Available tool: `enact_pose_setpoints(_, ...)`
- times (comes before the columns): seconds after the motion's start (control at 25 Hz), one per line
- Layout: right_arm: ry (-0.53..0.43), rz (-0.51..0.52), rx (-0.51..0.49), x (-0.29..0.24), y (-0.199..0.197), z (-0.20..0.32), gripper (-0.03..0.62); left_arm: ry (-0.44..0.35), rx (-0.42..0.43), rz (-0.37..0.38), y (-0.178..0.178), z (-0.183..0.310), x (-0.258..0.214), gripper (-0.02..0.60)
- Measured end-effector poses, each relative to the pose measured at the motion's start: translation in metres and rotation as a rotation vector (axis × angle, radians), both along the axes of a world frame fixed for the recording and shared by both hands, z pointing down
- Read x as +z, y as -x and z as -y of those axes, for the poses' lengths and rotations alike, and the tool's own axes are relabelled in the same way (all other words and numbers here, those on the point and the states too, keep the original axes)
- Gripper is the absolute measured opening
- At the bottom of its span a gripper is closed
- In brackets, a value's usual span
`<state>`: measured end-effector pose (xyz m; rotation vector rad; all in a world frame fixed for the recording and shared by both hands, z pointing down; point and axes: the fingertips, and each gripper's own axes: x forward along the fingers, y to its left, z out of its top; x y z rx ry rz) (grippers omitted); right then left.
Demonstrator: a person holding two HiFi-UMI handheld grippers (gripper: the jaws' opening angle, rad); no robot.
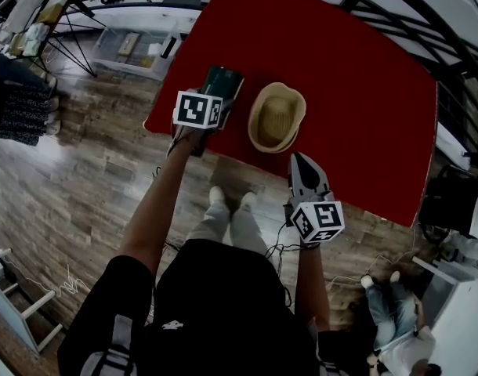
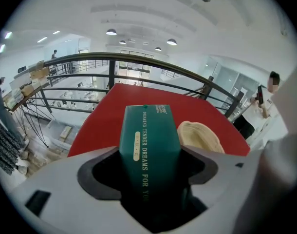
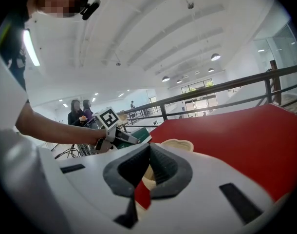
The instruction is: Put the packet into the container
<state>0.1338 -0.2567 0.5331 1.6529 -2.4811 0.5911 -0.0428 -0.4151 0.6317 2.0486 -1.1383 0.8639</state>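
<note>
A dark green packet [image 1: 223,79] with pale lettering is clamped between the pads of my left gripper [image 1: 221,92], above the red table's near left corner. In the left gripper view the packet [image 2: 149,145] fills the gap between the jaws and points out over the table. The container, a woven straw basket [image 1: 297,100], sits on the table just right of the packet and holds nothing I can see; it also shows as a pale rim [image 2: 203,136]. My right gripper [image 1: 301,161] hovers at the table's near edge, below the basket, jaws together and nothing in them [image 3: 149,149].
The red table [image 1: 341,61] ends close in front of the person's legs. A clear plastic bin [image 1: 133,49] stands on the floor at far left. A dark railing runs behind the table. A black chair [image 1: 452,202] and a person [image 1: 392,304] are at lower right.
</note>
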Motion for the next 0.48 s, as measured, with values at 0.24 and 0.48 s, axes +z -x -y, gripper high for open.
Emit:
enact_pose_setpoints(0.24,-0.020,-0.004,0.050,-0.012,-0.028,-0.016,0.021,0.004,0.065,-0.041,-0.060,-0.019,-0.018,0.368)
enact_pose_setpoints(0.48,-0.035,-0.009,0.096,-0.023,-0.049,-0.029,0.021,0.025,0.097,-0.072,-0.102,-0.034,-0.027,0.368)
